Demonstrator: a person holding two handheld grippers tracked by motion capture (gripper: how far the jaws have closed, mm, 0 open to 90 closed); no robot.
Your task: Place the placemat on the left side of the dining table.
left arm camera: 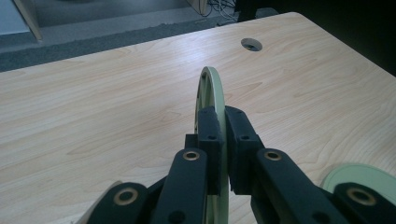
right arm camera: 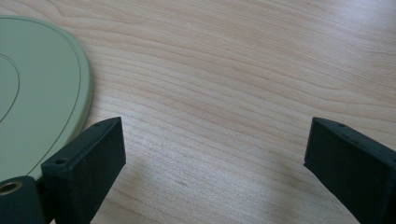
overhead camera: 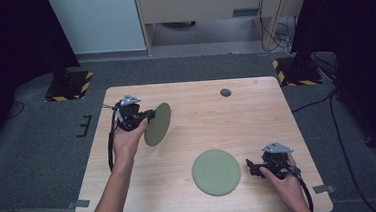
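Table (overhead camera: 256, 111) comes first, a pale wood top that we see from above, with a small round cable hole (overhead camera: 225, 92) near its far edge at about one o'clock from the centre.

Next in size are two flat green plates. One plate (overhead camera: 216, 172) lies flat on the wood at about five o'clock from the table's centre, nothing on it. The held plate (overhead camera: 157, 124) is off the table at about nine o'clock, tilted up almost on edge, also bare.

Then the tools. Our left gripper (overhead camera: 149, 116) has its jaws closed narrow on that plate's rim; in the left gripper view the black pads (left arm camera: 210, 140) sandwich the thin green edge (left arm camera: 211, 88) from both sides. Our right gripper (overhead camera: 251, 167) rests low on the wood at three o'clock of the flat plate, just beside its rim and apart from it. In the right gripper view its jaws stand wide with bare wood between them and the plate's edge (right arm camera: 70, 93) lying off to one side.

We judge these plates to be light, stiff and smooth, likely hard plastic. A rim pinch is the only real hold, and it will let the disc swing if the grip is shallow. The flat one sits flush, so one jaw must slide under its edge.
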